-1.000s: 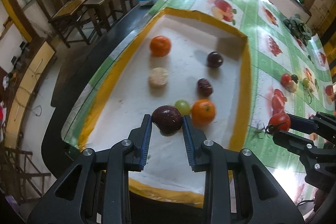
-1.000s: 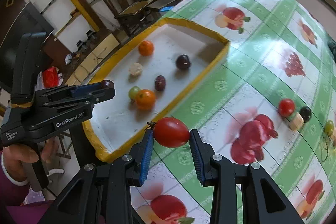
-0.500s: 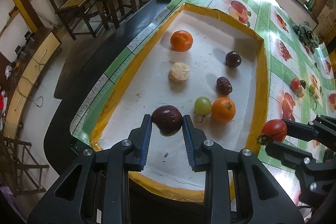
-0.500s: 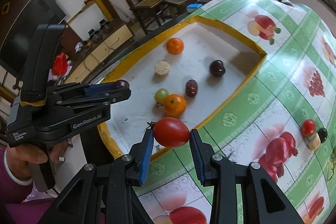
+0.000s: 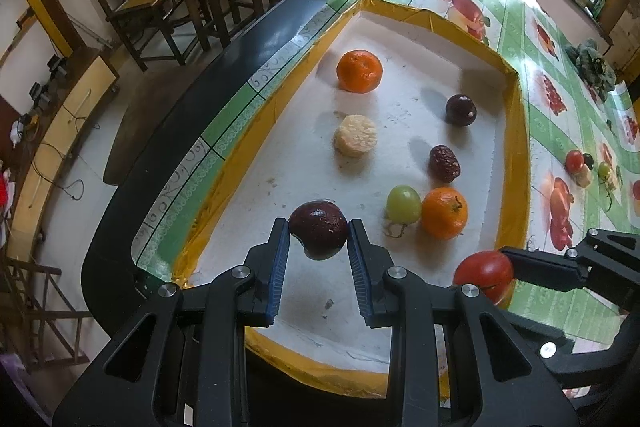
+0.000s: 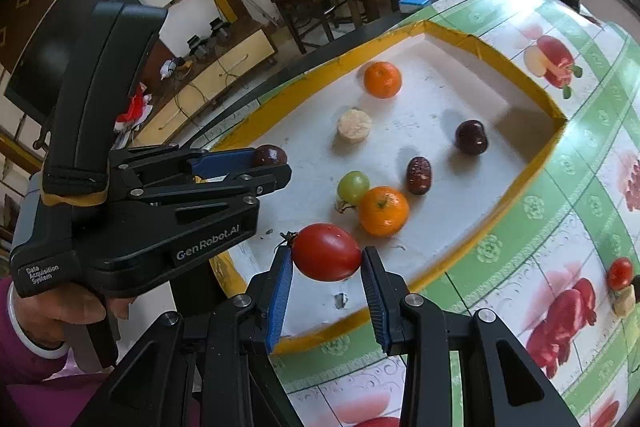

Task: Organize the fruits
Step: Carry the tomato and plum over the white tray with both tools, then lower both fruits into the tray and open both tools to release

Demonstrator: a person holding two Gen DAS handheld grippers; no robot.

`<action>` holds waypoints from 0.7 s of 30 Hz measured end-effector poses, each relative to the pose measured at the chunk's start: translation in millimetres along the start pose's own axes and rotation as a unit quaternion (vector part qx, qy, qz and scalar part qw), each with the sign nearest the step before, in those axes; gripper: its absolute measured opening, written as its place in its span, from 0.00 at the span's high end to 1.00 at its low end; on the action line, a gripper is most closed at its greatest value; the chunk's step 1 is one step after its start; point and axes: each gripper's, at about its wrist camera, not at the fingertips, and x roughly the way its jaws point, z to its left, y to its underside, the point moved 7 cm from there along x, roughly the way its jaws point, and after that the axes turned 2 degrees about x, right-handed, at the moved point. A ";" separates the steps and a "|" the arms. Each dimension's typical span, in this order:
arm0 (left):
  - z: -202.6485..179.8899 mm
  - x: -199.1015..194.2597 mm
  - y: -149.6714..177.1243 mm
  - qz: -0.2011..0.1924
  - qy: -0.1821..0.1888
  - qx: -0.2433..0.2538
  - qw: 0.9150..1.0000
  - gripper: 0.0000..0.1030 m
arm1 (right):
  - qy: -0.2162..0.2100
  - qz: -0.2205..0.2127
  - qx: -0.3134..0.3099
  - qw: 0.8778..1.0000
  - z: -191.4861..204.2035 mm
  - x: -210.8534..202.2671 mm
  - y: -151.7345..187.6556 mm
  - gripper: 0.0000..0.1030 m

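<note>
My left gripper is shut on a dark purple plum, held above the near part of the white tray with yellow rim. My right gripper is shut on a red tomato over the tray's near edge; the same tomato shows at the right of the left wrist view. In the tray lie two oranges, a green grape, a wrinkled date, a dark plum and a pale round slice.
More small fruits lie on the fruit-print tablecloth right of the tray. A hand in a magenta sleeve holds the left gripper's handle. Wooden chairs and stools stand beyond the table's dark left edge.
The right gripper has carried the tomato leftward from over the tablecloth to the tray's near edge. Both views have drawn closer to the tray. Both grips are unchanged.
</note>
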 end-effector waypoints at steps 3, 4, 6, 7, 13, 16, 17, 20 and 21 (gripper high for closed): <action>0.3 3.2 -1.0 0.003 -0.001 0.001 1.000 0.72 | -0.006 0.007 -0.002 1.000 2.5 7.3 -1.8 0.67; 0.7 4.5 -1.2 0.004 -0.002 0.002 1.000 0.72 | -0.007 0.009 -0.003 1.000 3.2 9.0 -1.9 0.67; 1.5 6.9 -1.6 0.007 -0.002 0.003 1.000 0.72 | -0.009 0.014 -0.005 1.000 4.2 13.8 -2.5 0.67; 1.9 8.1 -1.9 0.007 -0.003 0.004 1.000 0.72 | -0.010 0.016 -0.004 1.000 4.1 17.5 -3.7 0.67; 5.4 13.7 -4.3 0.013 -0.008 0.006 1.000 0.72 | -0.019 0.027 -0.003 0.999 6.7 31.9 -7.3 0.67; 6.8 17.2 -4.3 0.017 -0.011 0.006 1.000 0.72 | -0.021 0.034 -0.003 0.999 9.8 37.5 -5.9 0.67; 7.0 17.9 -4.5 0.018 -0.011 0.006 1.000 0.72 | -0.021 0.036 -0.003 0.999 8.9 40.2 -7.3 0.67; 6.7 21.1 -5.5 0.022 -0.012 0.004 1.000 0.72 | -0.022 0.043 -0.005 0.999 8.1 49.7 -10.5 0.67; 6.2 22.2 -5.6 0.023 -0.012 0.003 1.000 0.72 | -0.019 0.045 -0.004 0.999 7.6 52.9 -10.9 0.67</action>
